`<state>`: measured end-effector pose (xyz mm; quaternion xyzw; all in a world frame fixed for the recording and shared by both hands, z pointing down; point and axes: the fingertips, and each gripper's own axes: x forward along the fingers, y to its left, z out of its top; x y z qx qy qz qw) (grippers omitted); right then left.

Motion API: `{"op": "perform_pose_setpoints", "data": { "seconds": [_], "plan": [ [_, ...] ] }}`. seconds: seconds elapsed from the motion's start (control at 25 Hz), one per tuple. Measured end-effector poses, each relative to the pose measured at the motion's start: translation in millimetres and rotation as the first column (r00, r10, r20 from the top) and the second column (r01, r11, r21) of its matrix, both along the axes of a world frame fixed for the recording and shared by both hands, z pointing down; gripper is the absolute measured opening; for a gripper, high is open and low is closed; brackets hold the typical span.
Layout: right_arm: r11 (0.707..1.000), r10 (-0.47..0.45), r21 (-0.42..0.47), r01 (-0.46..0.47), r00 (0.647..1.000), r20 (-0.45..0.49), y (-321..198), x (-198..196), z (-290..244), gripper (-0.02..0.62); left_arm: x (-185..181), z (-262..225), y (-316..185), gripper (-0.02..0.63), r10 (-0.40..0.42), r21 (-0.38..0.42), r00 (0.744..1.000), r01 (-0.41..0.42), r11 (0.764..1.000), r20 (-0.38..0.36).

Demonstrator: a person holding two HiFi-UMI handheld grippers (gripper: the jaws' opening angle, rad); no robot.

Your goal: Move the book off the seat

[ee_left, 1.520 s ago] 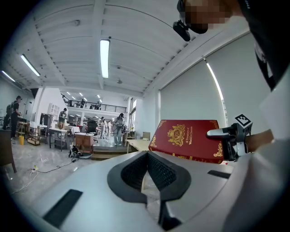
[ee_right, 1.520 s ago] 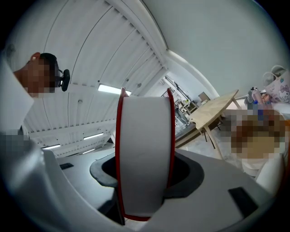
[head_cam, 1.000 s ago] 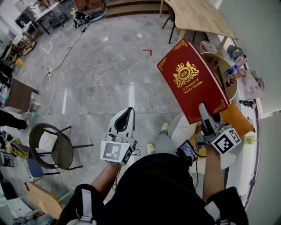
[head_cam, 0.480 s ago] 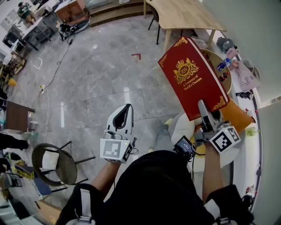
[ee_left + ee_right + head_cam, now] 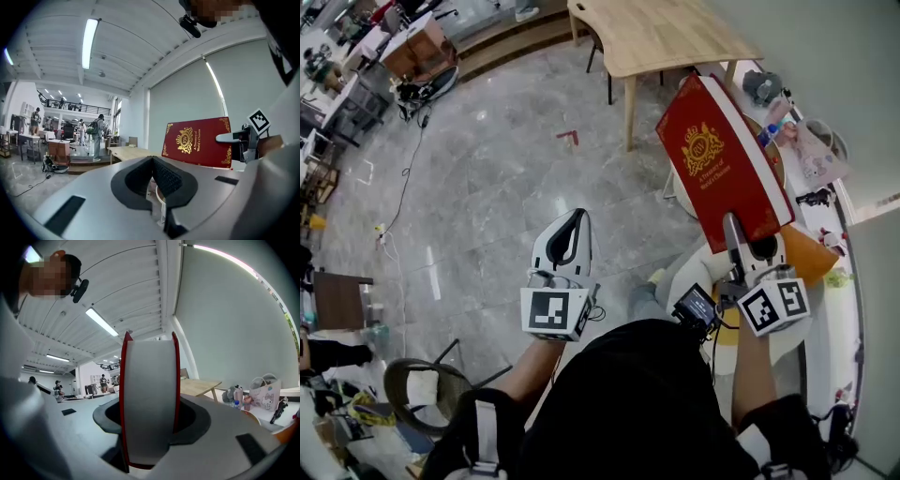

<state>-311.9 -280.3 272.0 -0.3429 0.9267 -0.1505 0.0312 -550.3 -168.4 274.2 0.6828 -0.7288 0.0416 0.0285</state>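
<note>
A thick red book (image 5: 722, 169) with a gold crest is held up in the air at the right, lower end down, with my right gripper (image 5: 741, 239) shut on that lower edge. In the right gripper view the book's white page block (image 5: 149, 399) stands between the two jaws and fills the gap. Below it is a pale seat (image 5: 689, 272) with an orange cushion (image 5: 811, 258). My left gripper (image 5: 567, 234) is held at centre left, shut and empty; in its own view the pads (image 5: 152, 164) meet, and the book's cover (image 5: 197, 145) shows to the right.
A wooden table (image 5: 656, 33) stands beyond the book. A small round table (image 5: 778, 150) with bottles and a white shelf of small items run along the right wall. Grey stone floor (image 5: 497, 178) spreads to the left, with a wicker chair (image 5: 422, 389) at lower left.
The right gripper has carried the book up and a little right, turning it more upright. The head view has swung, so the wooden table now lies nearer. The left gripper stays shut.
</note>
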Motion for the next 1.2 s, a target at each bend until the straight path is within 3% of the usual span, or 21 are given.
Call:
{"op": "perform_pose_setpoints", "data": {
  "seconds": [0.16, 0.32, 0.72, 0.92, 1.2],
  "plan": [
    [0.998, 0.033, 0.057, -0.030, 0.998, -0.050, -44, 0, -2, 0.238, -3, -2, -61, 0.011, 0.043, -0.004, 0.999, -0.043, 0.999, 0.002],
    [0.995, 0.089, 0.050, -0.087, 0.995, -0.045, -80, 8, -3, 0.238, 0, 0, -113, 0.011, 0.100, 0.001, 0.995, -0.100, 0.995, -0.009],
    [0.979, 0.195, 0.077, -0.189, 0.977, -0.080, -123, 7, -16, 0.238, 0, 0, -192, 0.011, 0.242, 0.021, 0.970, -0.241, 0.970, -0.021],
    [0.963, 0.267, 0.073, -0.261, 0.958, -0.100, -141, -4, -18, 0.238, -11, -2, -233, 0.011, 0.321, 0.019, 0.947, -0.321, 0.947, -0.033],
    [0.919, 0.394, 0.061, -0.389, 0.913, -0.108, -168, -18, -17, 0.238, -32, -2, -291, 0.011, 0.441, 0.008, 0.897, -0.441, 0.898, -0.039]
  ]
}}
